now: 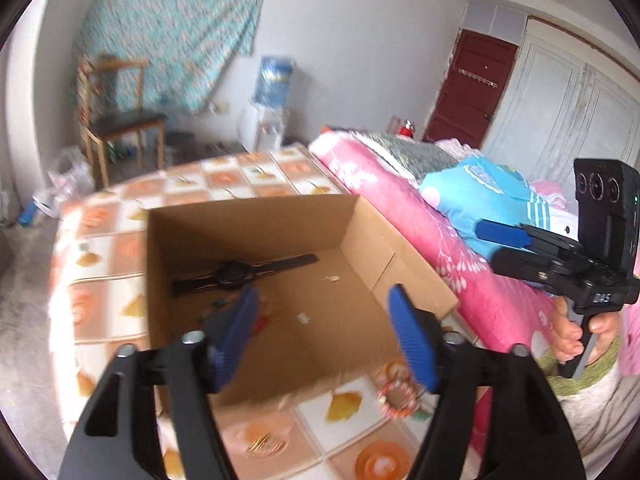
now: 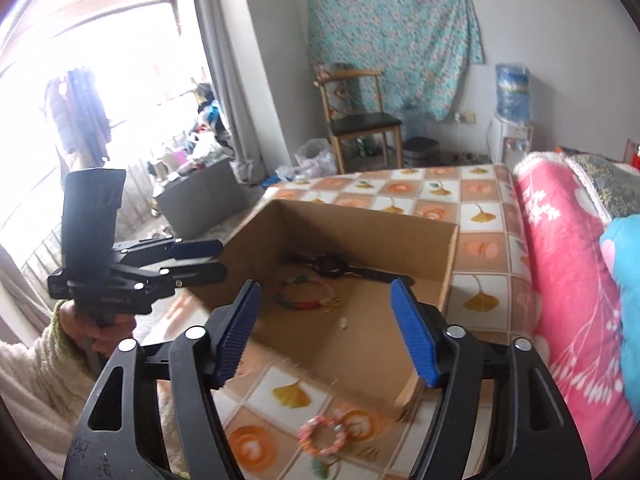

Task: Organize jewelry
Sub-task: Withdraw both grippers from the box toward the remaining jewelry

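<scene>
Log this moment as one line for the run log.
left hand-held gripper: open, empty | right hand-held gripper: open, empty | cardboard box: watch, beaded bracelet inside | pink bracelet: on tablecloth, outside box

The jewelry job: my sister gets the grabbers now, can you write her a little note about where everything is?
Left gripper: open, holding nothing, hovering over the near edge of the cardboard box.
Right gripper: open, holding nothing, also over the box's near edge.
In the box: a black watch lying flat at the back, a colourful bead bracelet in front of it, and some small bits too blurry to name.
Still out: a pink bead bracelet on the checked tablecloth, just in front of the box.
Left to do: pick that bracelet up and put it in the box.
</scene>
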A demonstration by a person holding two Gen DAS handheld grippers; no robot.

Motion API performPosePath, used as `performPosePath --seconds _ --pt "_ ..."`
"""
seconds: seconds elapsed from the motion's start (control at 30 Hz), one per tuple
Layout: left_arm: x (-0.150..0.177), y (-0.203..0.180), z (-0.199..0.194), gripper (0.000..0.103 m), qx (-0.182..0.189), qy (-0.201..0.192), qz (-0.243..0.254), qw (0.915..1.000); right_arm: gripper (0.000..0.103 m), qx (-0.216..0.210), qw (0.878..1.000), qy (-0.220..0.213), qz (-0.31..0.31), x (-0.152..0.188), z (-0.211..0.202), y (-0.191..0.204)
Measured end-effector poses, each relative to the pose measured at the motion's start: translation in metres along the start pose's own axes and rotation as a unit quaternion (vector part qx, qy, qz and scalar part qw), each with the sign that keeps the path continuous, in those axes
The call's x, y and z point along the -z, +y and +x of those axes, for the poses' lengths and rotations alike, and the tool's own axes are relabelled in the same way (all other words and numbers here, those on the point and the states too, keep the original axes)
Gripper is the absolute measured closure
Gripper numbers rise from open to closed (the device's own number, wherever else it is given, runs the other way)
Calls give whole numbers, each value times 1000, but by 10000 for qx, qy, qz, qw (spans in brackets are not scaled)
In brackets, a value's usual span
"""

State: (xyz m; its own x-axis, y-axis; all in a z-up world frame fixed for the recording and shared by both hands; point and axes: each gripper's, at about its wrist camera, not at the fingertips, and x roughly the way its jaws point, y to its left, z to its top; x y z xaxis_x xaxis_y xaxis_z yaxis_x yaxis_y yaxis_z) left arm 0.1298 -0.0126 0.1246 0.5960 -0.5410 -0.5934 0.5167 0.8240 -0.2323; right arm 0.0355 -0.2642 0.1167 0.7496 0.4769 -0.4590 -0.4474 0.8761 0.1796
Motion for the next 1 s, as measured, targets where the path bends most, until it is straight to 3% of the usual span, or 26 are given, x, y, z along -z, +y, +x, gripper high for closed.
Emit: performPosePath --seconds 0.1,0.27,0.33,0.43,0.53,0.6,0.83,1.0 --pt "24 3 -31 18 -226 -144 -26 9996 27 -93 9999 57 -106 22 -5 20" --pt "76 11 -38 10 -473 145 -325 9982 23 -35 9986 512 143 69 7 35" --pt "103 18 -22 9 -561 528 -566 9954 23 80 9957 795 464 88 16 28" --pt "132 22 6 9 -980 1011 -643 9880 23 410 9883 1130 941 112 24 13" --pt "151 21 28 9 -1367 1250 -467 9816 23 768 9795 1318 1313 127 27 -5" --pt "156 21 36 9 -1428 1306 -430 9802 24 953 9761 1347 1414 135 24 -9" --pt "165 19 48 9 -1566 1298 -377 9784 41 1573 9656 1447 1479 142 39 -30" --pt "170 11 53 6 -1750 1305 -132 9758 52 1703 9609 1587 1500 152 55 -36"
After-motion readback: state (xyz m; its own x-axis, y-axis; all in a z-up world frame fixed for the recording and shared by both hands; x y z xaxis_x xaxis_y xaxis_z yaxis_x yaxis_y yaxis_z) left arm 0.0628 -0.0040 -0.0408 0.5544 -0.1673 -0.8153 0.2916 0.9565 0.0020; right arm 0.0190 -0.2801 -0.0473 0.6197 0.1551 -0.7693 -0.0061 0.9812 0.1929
